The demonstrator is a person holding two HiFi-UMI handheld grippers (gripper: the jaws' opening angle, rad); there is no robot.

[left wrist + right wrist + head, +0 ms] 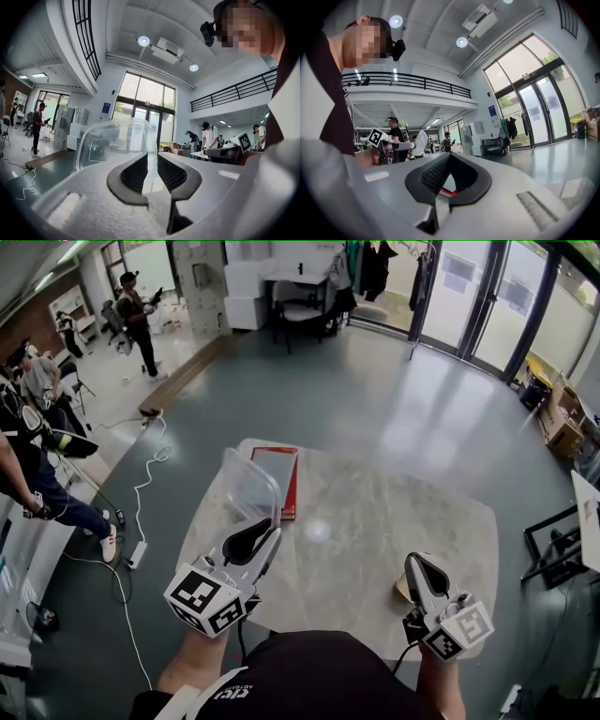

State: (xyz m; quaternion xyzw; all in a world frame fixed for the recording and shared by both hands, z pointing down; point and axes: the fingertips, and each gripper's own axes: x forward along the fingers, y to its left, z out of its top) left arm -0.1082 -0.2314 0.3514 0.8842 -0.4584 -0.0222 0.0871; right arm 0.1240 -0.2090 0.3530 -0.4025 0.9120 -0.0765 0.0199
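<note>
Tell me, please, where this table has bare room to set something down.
The table is bare across its middle and far right, between the red book and the right claw. Its left edge is crowded: left claw, clear container, book.

Container (251,488) just left of book (291,474), which lies on table (394,521)

I'm watching a marble counter (394,512) that stands on a glossy grey-green floor (375,399). Beyond the counter, tall glass doors (469,296) let in daylight, and I can see a white desk (300,282) and hanging clothes (375,263) beside them. Right of the counter sit cardboard boxes (561,413). Left of it a white cable (141,488) trails over the floor, with people (136,320) farther off. High above the counter, round lamps (144,41) glow and a railed balcony (239,91) lines the white wall.
</note>
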